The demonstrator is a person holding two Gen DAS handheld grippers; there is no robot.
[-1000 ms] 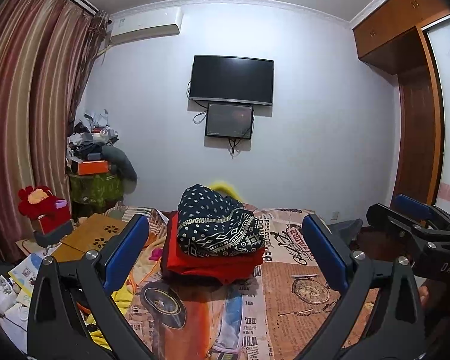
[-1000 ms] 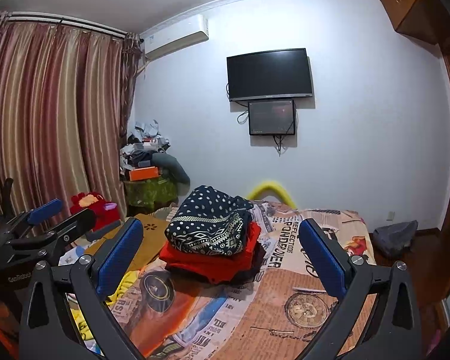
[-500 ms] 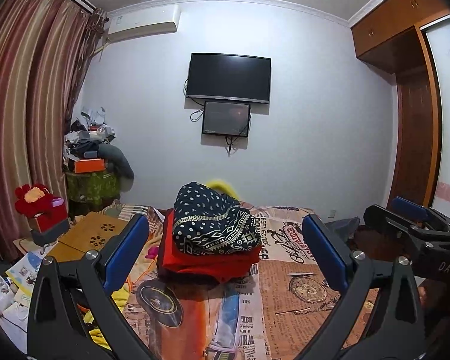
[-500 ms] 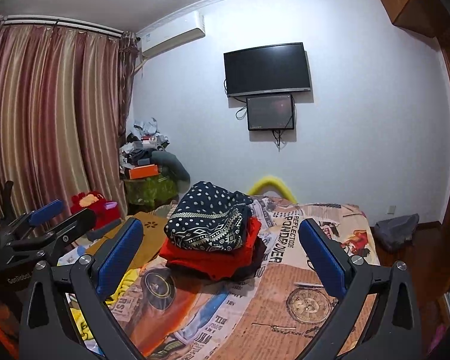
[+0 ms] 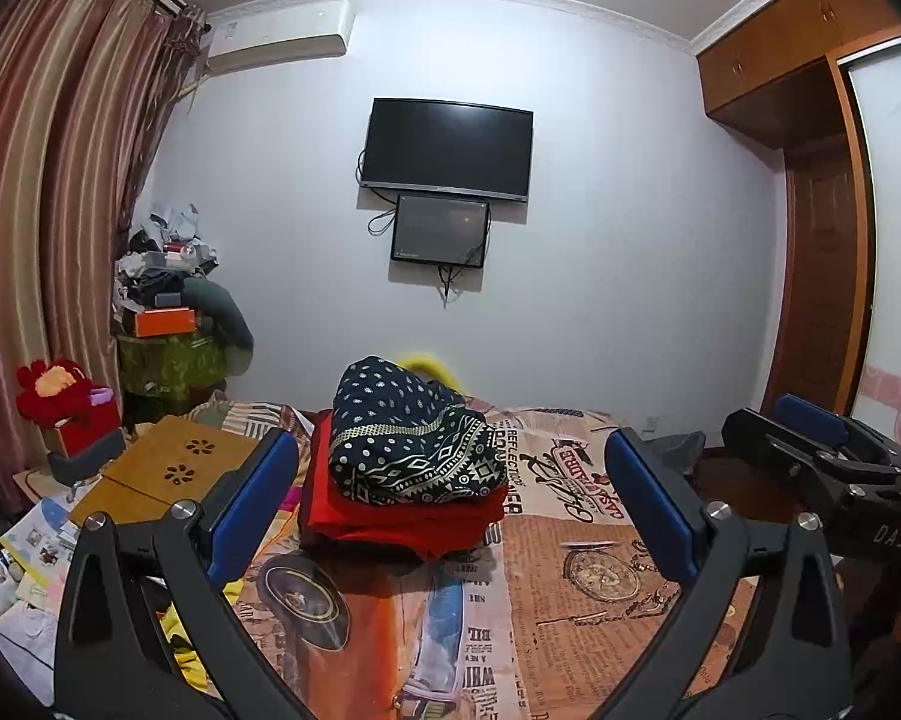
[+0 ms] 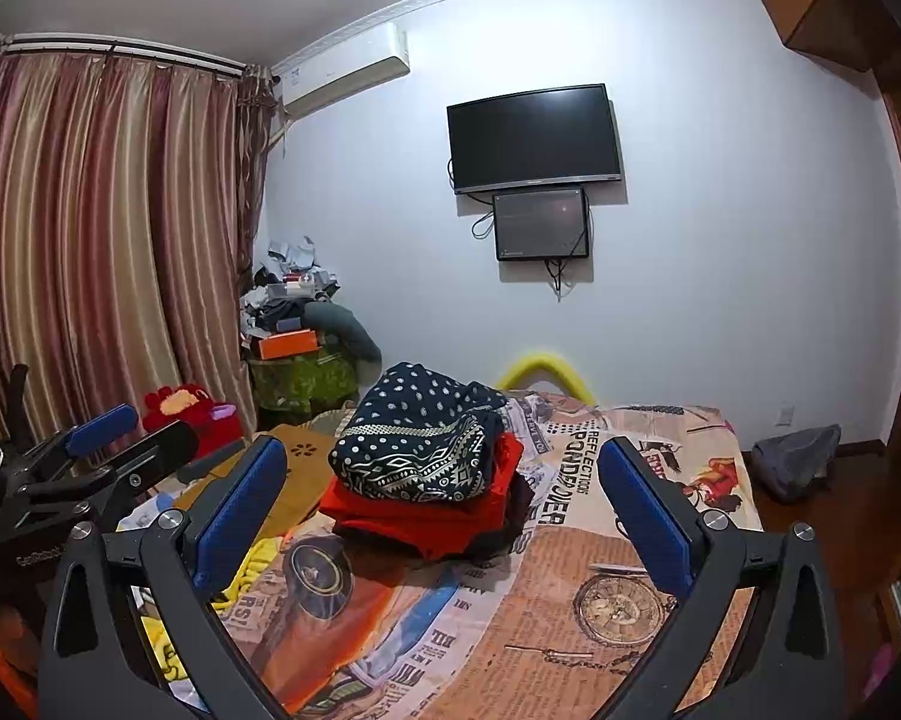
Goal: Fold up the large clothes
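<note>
A folded navy patterned garment lies on top of folded red clothes in a stack on the bed, which is covered by a newspaper-print sheet. The same stack shows in the right wrist view, navy garment over the red clothes. My left gripper is open and empty, held above the bed in front of the stack. My right gripper is open and empty too, to the right of the left one. The right gripper also shows at the right edge of the left wrist view.
A small wooden table stands left of the bed, with yellow clothing below it. A cluttered stand and a red plush toy sit by the curtains. A wardrobe stands on the right. A grey bag lies on the floor.
Both grippers have tilted or risen slightly, so the stack sits a little lower in view. Both stay open and empty. The stack has not moved.
</note>
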